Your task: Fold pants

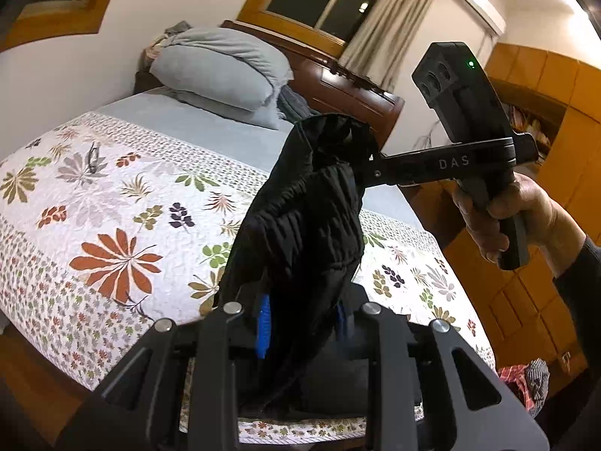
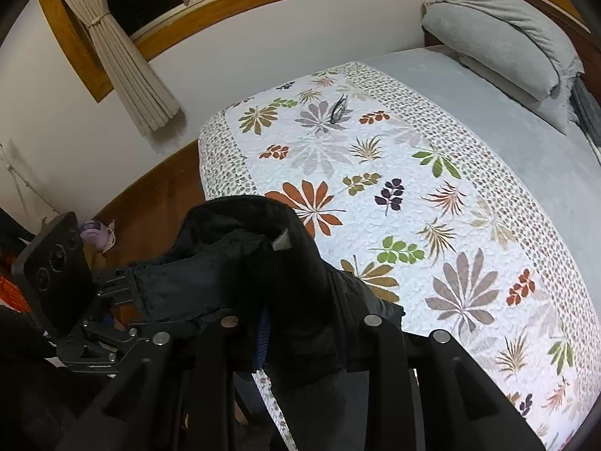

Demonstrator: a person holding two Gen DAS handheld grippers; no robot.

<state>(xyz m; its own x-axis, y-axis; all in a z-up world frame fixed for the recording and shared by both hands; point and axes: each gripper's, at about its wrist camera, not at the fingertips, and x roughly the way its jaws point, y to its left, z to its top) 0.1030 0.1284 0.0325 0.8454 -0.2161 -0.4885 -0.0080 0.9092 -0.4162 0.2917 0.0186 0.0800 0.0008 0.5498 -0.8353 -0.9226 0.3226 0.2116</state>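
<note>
The black pants (image 1: 311,218) hang bunched in the air above the near edge of the bed. My left gripper (image 1: 300,323) is shut on their lower part between its blue pads. My right gripper (image 1: 370,167) comes in from the right in the left wrist view and is shut on the pants' upper end. In the right wrist view the pants (image 2: 240,255) fill the near centre, clamped in my right gripper (image 2: 300,334). My left gripper (image 2: 137,297) holds the same cloth at the left there.
A bed with a floral quilt (image 2: 394,195) and grey sheet spreads below. Grey pillows (image 1: 221,71) lie at the headboard. A small dark object (image 2: 338,109) lies on the quilt's far part. Wooden cabinets (image 1: 541,120) stand right; clothes (image 1: 526,383) lie on the floor.
</note>
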